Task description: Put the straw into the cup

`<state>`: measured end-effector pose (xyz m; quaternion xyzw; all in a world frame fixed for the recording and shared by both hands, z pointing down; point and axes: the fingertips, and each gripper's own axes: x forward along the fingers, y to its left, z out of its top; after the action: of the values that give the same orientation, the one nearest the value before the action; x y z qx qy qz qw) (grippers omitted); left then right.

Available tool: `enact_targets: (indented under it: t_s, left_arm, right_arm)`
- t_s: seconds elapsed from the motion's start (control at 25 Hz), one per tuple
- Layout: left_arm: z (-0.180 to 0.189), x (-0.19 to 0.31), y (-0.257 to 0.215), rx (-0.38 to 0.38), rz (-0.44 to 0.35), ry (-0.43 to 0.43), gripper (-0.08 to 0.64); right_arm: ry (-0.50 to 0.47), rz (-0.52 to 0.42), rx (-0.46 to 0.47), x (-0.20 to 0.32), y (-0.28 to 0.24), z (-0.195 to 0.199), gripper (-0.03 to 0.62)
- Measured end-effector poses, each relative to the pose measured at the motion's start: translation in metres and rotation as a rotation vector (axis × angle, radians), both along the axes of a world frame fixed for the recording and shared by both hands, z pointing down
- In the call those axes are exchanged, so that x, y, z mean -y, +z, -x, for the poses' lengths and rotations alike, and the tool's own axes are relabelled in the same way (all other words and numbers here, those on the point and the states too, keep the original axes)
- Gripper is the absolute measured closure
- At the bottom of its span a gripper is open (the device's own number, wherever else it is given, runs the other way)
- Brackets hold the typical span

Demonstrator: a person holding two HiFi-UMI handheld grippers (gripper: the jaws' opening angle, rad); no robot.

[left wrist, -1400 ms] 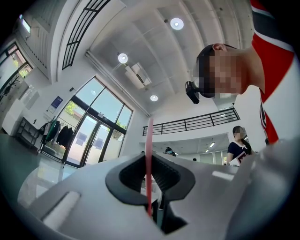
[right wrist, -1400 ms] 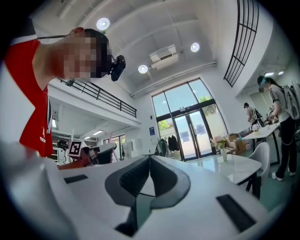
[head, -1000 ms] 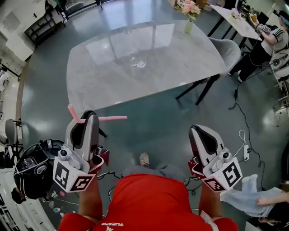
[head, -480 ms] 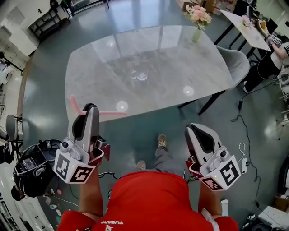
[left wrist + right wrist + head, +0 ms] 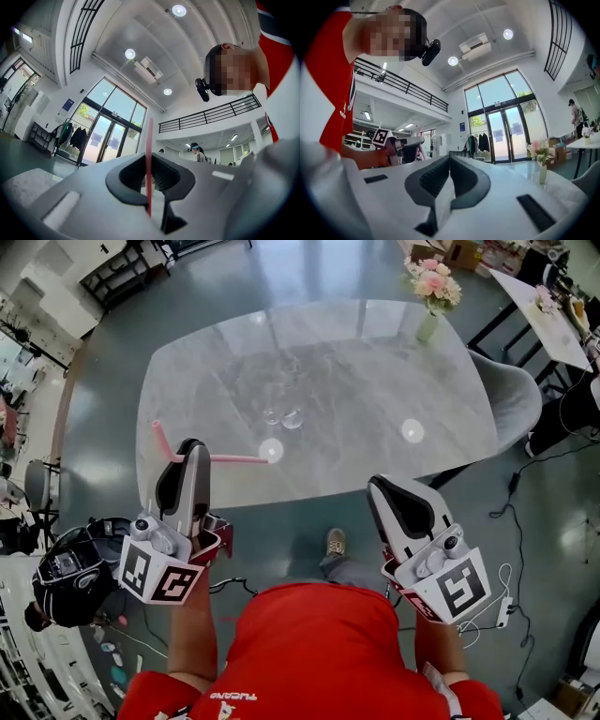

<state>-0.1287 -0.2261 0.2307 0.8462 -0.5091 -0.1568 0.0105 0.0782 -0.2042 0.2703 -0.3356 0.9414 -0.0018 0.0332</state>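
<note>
A pink bendy straw (image 5: 225,459) lies crosswise in my left gripper (image 5: 192,452), which is shut on it; the bent short end points up left. In the left gripper view the straw (image 5: 149,159) stands upright between the closed jaws. A small clear glass cup (image 5: 282,416) sits near the middle of the grey marble table (image 5: 375,381), well ahead of both grippers; its shape is hard to make out. My right gripper (image 5: 394,506) hangs over the floor short of the table's near edge, shut with nothing in it (image 5: 449,161).
A vase of pink flowers (image 5: 430,298) stands at the table's far right corner. A grey chair (image 5: 514,401) is at the table's right side. A black helmet-like object (image 5: 60,583) lies on the floor at left. Another table (image 5: 553,320) stands far right.
The person has stepped forward, so the table and the cup lie nearer to both grippers. The straw stays held in the left gripper. The right gripper stays shut.
</note>
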Motion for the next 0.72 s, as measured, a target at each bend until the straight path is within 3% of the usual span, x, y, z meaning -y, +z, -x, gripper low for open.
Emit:
enact_targets:
  t_s: [0.28, 0.72]
  left_arm:
    - [-0.018, 0.037, 0.009, 0.020, 0.020, -0.055, 0.526]
    - [-0.017, 0.098, 0.045, 0.070, 0.065, -0.049, 0.526]
  right_arm:
    - [-0.031, 0.024, 0.002, 0.033, 0.012, -0.012, 0.591]
    - [0.002, 0.040, -0.047, 0.079, 0.025, 0.015, 0.591]
